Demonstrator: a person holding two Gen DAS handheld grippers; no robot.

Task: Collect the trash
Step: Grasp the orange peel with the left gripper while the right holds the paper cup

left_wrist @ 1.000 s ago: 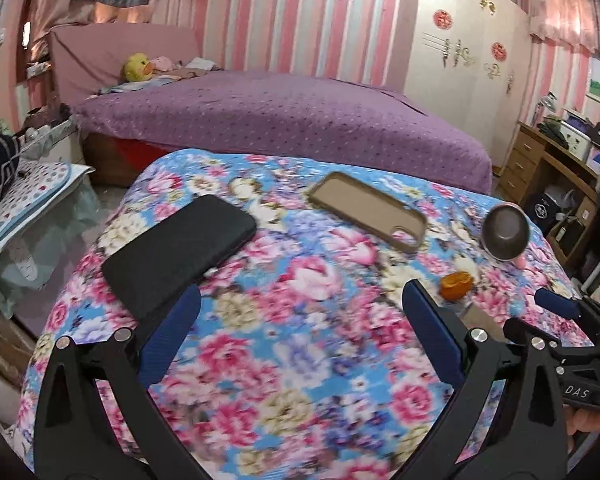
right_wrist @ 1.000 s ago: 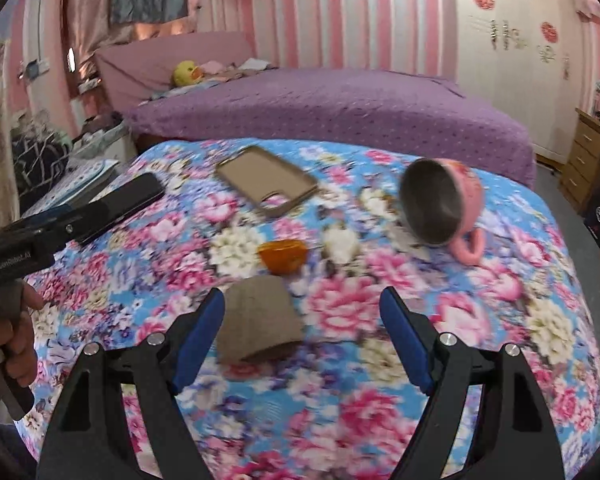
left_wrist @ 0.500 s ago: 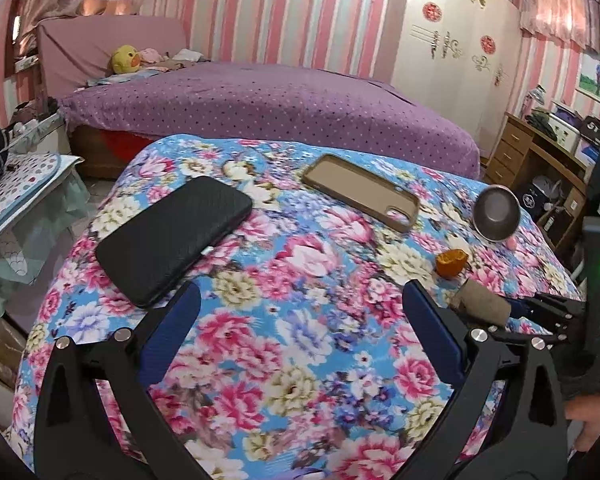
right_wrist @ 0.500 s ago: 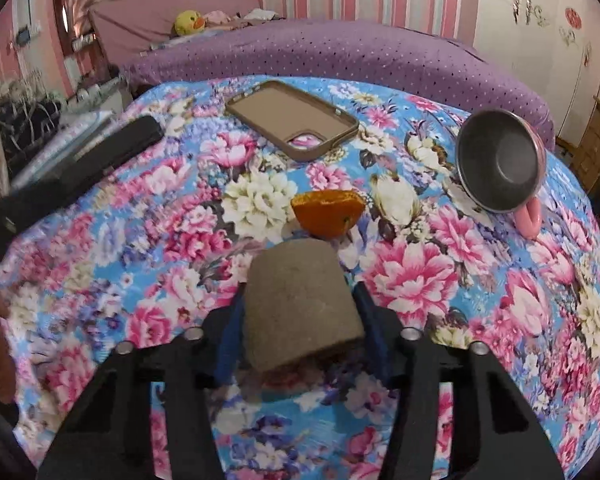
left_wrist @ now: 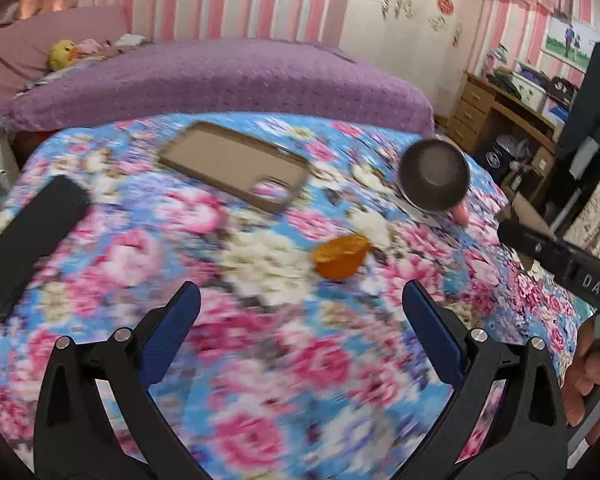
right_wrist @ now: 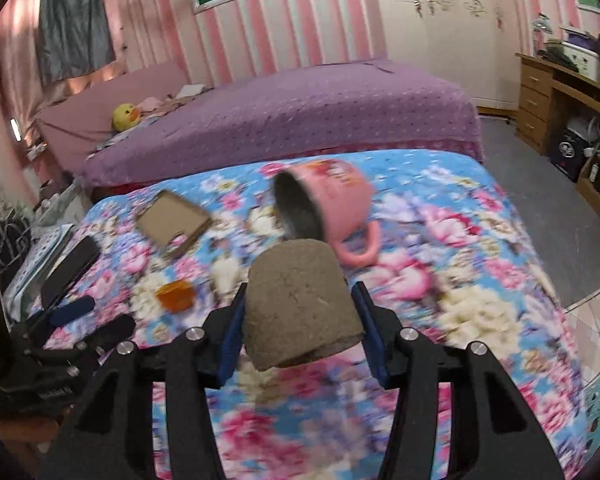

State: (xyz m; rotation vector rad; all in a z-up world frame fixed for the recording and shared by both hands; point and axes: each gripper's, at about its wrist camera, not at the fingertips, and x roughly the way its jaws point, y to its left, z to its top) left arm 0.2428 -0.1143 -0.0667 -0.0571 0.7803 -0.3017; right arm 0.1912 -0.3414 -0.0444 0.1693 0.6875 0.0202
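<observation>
My right gripper (right_wrist: 298, 320) is clamped on a brown cardboard tube (right_wrist: 300, 304) — its blue pads press the tube from both sides, and the tube is lifted clear of the flowered cloth (right_wrist: 480, 280) that covers the table. Beyond the tube a pink mug (right_wrist: 332, 200) lies on its side with its mouth turned toward me, and to its left sit an orange peel (right_wrist: 176, 295), a tan phone case (right_wrist: 172, 224) and a black phone (right_wrist: 70, 266).

My left gripper (left_wrist: 300, 316) hangs over the same cloth with its jaws spread wide and nothing between them. The peel (left_wrist: 340, 258) lies on the cloth just ahead of its fingertips, a little right of centre — untouched. At the right edge of that view I see my other hand (left_wrist: 592, 372) around the black handle of the right gripper.
</observation>
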